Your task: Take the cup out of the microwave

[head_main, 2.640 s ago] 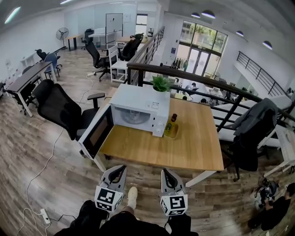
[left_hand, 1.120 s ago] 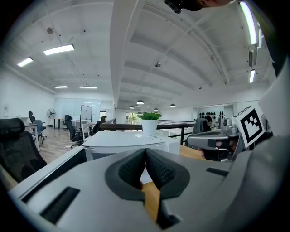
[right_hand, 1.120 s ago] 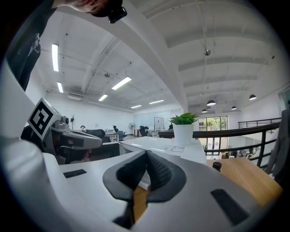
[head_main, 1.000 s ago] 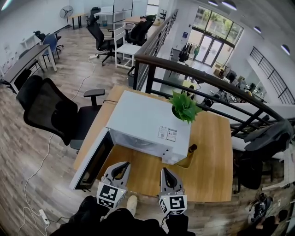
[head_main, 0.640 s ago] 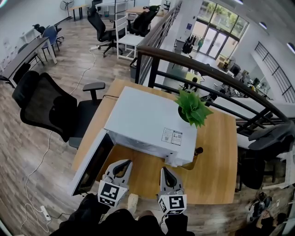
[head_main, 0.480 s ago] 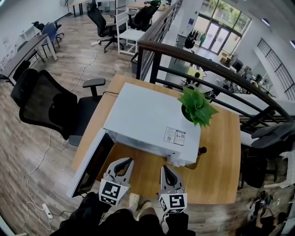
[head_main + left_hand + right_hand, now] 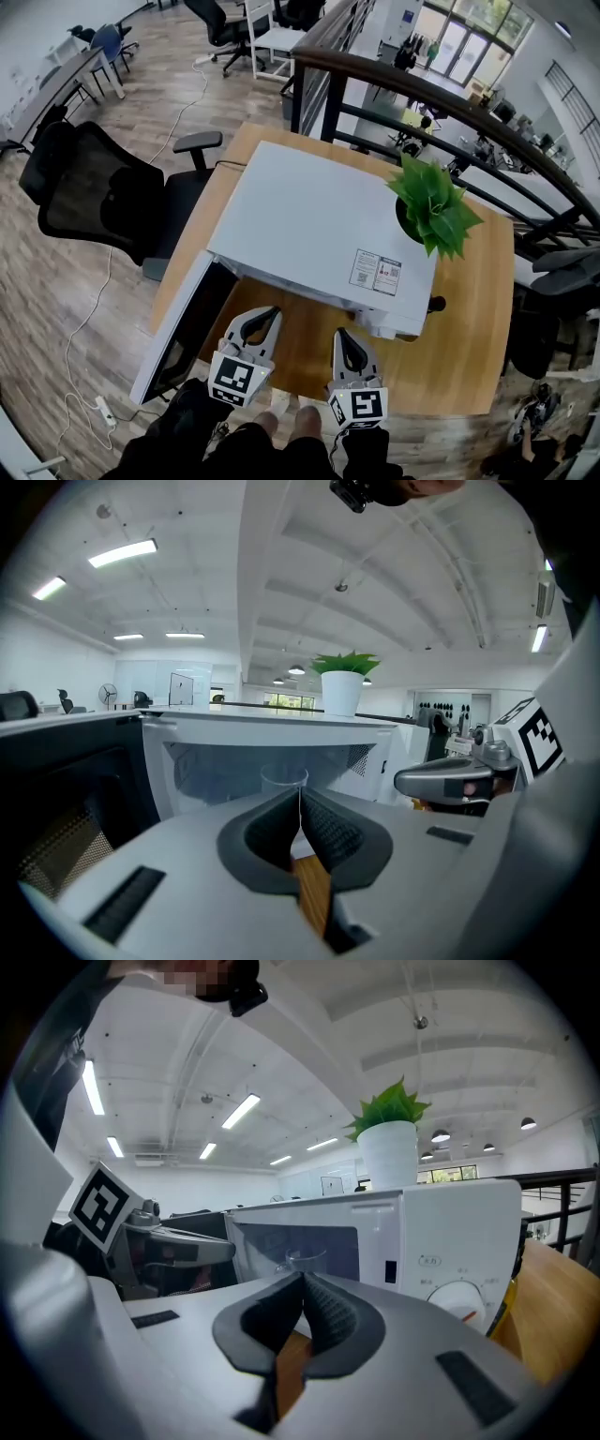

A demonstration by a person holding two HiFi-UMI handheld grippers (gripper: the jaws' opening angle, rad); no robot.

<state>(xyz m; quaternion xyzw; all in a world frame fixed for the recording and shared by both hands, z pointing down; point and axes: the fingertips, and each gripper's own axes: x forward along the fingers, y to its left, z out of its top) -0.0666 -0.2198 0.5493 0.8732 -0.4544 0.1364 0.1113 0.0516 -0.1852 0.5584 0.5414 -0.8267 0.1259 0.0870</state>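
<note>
A white microwave (image 7: 319,234) stands on the wooden table (image 7: 469,361) with its door (image 7: 178,328) swung open to the left. In the head view the cavity is hidden under the microwave's top. The left gripper view shows a clear cup (image 7: 283,780) upright inside the cavity, and the right gripper view shows this cup (image 7: 302,1262) too. My left gripper (image 7: 265,319) hovers just in front of the opening, shut with nothing between its pads. My right gripper (image 7: 344,339) is beside it, also shut and empty, facing the control panel (image 7: 459,1288).
A potted green plant (image 7: 436,211) sits on the microwave's right rear corner. A dark bottle (image 7: 433,305) stands just right of the microwave. A black office chair (image 7: 94,187) is left of the table, and a dark railing (image 7: 422,98) runs behind it.
The view has closed in on the table, so the microwave looks larger and nearer. Both grippers have come forward and down to the microwave's front, still shut.
</note>
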